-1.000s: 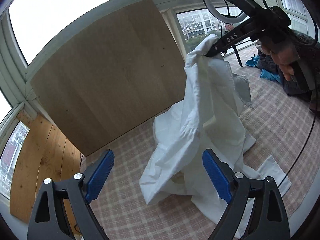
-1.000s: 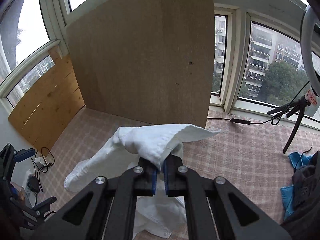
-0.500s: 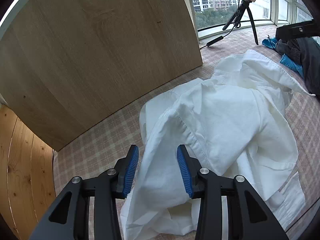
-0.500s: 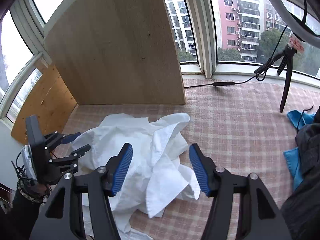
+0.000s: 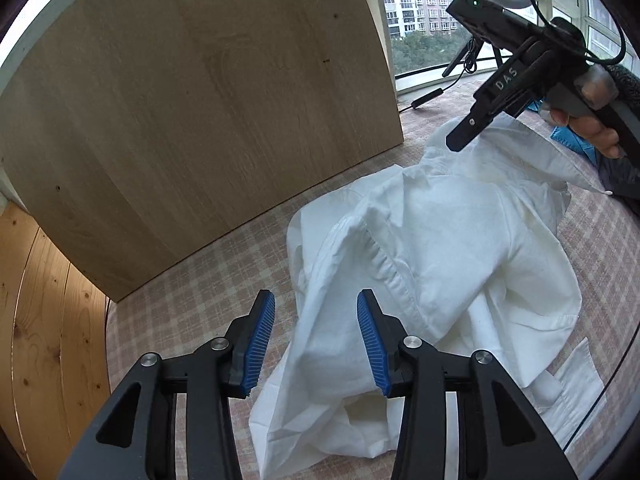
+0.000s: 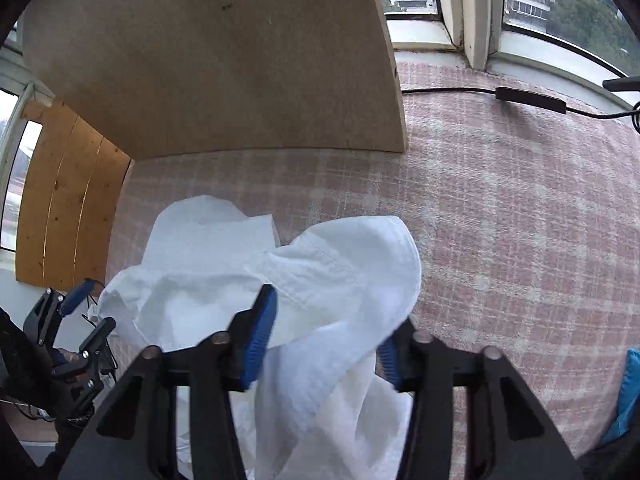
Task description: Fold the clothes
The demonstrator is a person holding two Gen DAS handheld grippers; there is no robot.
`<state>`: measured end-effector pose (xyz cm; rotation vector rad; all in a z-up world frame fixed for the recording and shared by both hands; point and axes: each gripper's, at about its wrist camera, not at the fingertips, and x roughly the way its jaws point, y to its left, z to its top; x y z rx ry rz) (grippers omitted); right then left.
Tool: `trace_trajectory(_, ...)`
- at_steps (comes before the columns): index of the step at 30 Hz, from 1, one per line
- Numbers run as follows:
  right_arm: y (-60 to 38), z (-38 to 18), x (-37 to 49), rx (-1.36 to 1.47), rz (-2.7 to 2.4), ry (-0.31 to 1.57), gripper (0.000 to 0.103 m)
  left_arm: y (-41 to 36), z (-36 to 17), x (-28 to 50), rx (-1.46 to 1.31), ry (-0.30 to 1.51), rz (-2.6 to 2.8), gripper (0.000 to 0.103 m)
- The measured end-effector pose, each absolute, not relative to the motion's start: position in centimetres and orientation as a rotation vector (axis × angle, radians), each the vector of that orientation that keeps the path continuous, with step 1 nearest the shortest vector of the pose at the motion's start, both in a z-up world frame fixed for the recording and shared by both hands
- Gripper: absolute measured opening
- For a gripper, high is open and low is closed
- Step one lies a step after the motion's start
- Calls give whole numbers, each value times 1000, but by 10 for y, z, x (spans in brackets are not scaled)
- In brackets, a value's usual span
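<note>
A crumpled white shirt (image 5: 432,256) lies in a heap on the pink checked cloth (image 5: 200,280). My left gripper (image 5: 316,340) is open, its blue pads astride the shirt's near edge, with a sleeve fold between them. My right gripper (image 6: 326,332) is open and low over the shirt (image 6: 320,280); a raised fold lies between its pads and hides the right pad in part. In the left wrist view the right gripper (image 5: 464,136) comes down onto the shirt's far top edge. The left gripper (image 6: 80,320) shows at the lower left of the right wrist view.
A large wooden board (image 5: 192,100) stands upright behind the shirt. A lower pine panel (image 5: 44,340) is at the left. A black cable (image 6: 528,98) and tripod legs lie near the windows. Blue and dark clothes (image 5: 572,140) lie at the far right.
A second ago my right gripper held the shirt up; it let go and the shirt dropped into a heap. It has now come down over a fold. My left gripper narrowed and moved to the shirt's edge.
</note>
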<state>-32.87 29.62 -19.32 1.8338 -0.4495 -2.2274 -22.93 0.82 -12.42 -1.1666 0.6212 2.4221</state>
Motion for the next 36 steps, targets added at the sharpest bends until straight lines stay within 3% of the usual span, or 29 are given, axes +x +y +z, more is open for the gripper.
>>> trace_trajectory(1,291,-193,-326,1835,-2229,-407,15,-2,-122,-228,-1161,603,2435,62)
trace_trajectory(4,281,-176,-306,1712,-2297,-281,8,-26,-119,-225,-1157,574,2432,73)
trace_trajectory(14,298,-103,-267,1474,-2557,-212,6,-11,-142,-227,-1168,694,2215,72)
trace_trajectory(15,299,-97,-266,1449,-2585,-210,6,-7,-147,-228,-1175,711,2195,56)
trace_trajectory(16,300,-91,-266,1421,-2613,-206,5,-7,-140,-225,-1158,692,2204,19)
trace_trajectory(17,298,-79,-262,1375,-2649,-182,5,-9,-132,-221,-1136,668,2217,1)
trace_trajectory(23,278,38,-224,982,-2815,76,5,-18,-83,-200,-1004,518,2292,0)
trace_trajectory(32,233,202,-161,578,-2938,257,5,-1,-3,-130,-741,436,2310,1)
trace_trajectory(35,219,225,-146,531,-2968,303,4,14,1,-91,-692,427,2286,8)
trace_trajectory(36,216,231,-140,517,-2976,316,4,17,-4,-83,-694,423,2286,24)
